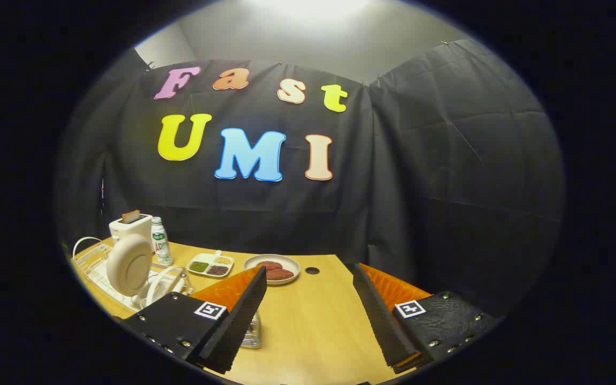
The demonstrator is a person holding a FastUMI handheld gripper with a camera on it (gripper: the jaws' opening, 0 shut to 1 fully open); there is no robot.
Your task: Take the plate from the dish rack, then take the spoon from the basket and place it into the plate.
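A cream plate (129, 264) stands on edge in the white wire dish rack (91, 264), to the left of and beyond my left finger. A second white dish (161, 283) leans in the rack just right of it. My gripper (308, 315) is open above the wooden table (313, 321), with nothing between the fingers. A clear glass object (252, 334) partly shows behind the left finger; I cannot tell what it is. The spoon and basket are not identifiable.
A white toaster (129, 224) with a bread slice and a small bottle (161, 240) stand behind the rack. A divided dish of condiments (210, 266) and a plate with brown patties (273, 269) sit beyond the fingers. A round hole (312, 270) marks the tabletop.
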